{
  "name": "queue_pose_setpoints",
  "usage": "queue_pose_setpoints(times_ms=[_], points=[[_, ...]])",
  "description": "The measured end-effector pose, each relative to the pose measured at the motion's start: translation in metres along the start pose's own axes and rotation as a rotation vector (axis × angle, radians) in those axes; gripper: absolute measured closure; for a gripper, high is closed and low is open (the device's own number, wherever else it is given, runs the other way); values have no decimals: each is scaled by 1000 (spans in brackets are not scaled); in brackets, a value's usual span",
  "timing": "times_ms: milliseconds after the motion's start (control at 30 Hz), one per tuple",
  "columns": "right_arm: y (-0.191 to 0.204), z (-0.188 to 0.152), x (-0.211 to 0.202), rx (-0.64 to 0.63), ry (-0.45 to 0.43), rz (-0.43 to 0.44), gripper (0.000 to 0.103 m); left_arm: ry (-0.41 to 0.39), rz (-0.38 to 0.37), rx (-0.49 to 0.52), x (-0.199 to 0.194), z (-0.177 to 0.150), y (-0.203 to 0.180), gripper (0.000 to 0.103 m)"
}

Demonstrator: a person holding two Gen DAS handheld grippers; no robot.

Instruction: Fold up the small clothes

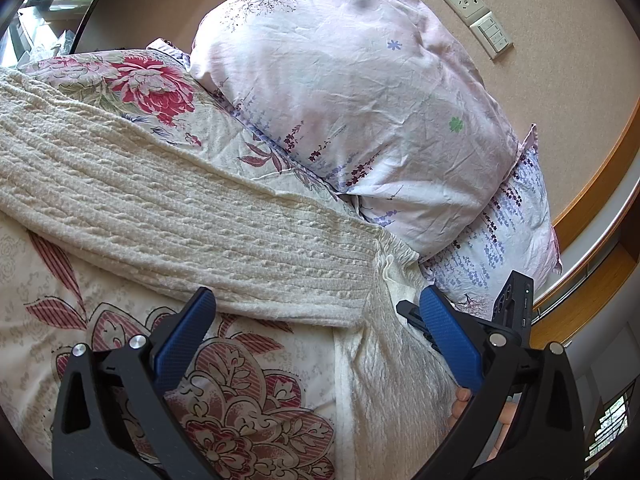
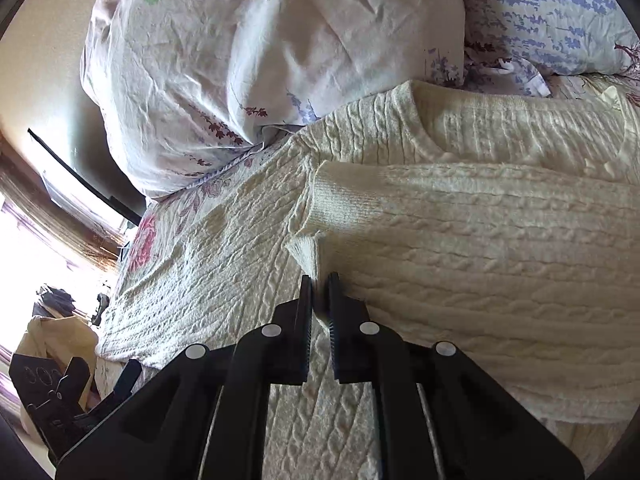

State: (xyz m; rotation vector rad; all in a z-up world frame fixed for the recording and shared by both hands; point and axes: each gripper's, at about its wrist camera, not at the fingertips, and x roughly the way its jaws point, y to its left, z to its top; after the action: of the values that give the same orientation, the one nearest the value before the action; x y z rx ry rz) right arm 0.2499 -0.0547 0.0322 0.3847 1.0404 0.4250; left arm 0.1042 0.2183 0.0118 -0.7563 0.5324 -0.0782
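A cream cable-knit sweater (image 1: 168, 216) lies on a floral bedsheet (image 1: 248, 392). One sleeve is folded across its body (image 2: 480, 248). My left gripper (image 1: 320, 300) is open and empty, with its blue fingers (image 1: 448, 336) on either side of the sleeve's cuff end. My right gripper (image 2: 320, 284) is shut on the sleeve's cuff (image 2: 308, 252), pinching its edge between the black pads. The right gripper also shows at the right edge of the left wrist view (image 1: 516, 300). The sweater's neckline (image 2: 440, 148) faces the pillows.
Two floral pillows (image 1: 352, 92) are stacked at the bed's head, close behind the sweater, and also show in the right wrist view (image 2: 240, 60). A wall socket and switch panel (image 1: 478, 18) sit on the beige wall. A wooden ledge (image 1: 592, 208) runs along the right.
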Motion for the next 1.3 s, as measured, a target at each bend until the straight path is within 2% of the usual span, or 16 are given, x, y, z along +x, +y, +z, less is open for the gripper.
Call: queue_pose_setpoints(times_ms=[67,133,200,267,333,433,500,567,600,633,733,800,867,1000,1167,1300], points=[[-2,1,-10,20,14,40,71,-1,-1,0,0,0,0,2],[-7,0,-28,37,-9,55,41,-2,-3,-1,0,0,0,2],[-16,-4,-48,57,-40,74,34,1,-32,7,-2,0,-1,2],[-30,-9,-69,74,-41,108,32,21,-54,79,-7,0,-13,2],[-48,-15,-92,85,-52,122,22,45,-55,161,-14,2,-36,2],[-79,-25,-127,115,-111,103,21,107,-93,285,-7,7,-84,2],[-101,-34,-151,151,-159,89,21,198,-113,341,19,12,-112,2],[-121,-45,-172,190,-204,85,21,315,-95,362,57,15,-131,13],[-129,-50,-181,205,-221,82,20,379,-75,357,79,15,-136,29],[-136,-57,-190,216,-239,77,20,449,-53,330,100,14,-138,39],[-152,-76,-215,211,-271,50,18,585,-9,239,149,11,-132,48],[-155,-87,-223,192,-287,17,18,597,35,237,164,9,-130,48],[-159,-95,-229,176,-298,-21,18,611,37,201,174,7,-126,50],[-171,-106,-236,182,-314,-47,18,589,4,112,191,12,-121,62],[-181,-120,-239,209,-319,-28,18,548,36,61,212,17,-116,75],[-184,-126,-235,219,-305,-33,18,530,78,79,214,16,-112,94]])
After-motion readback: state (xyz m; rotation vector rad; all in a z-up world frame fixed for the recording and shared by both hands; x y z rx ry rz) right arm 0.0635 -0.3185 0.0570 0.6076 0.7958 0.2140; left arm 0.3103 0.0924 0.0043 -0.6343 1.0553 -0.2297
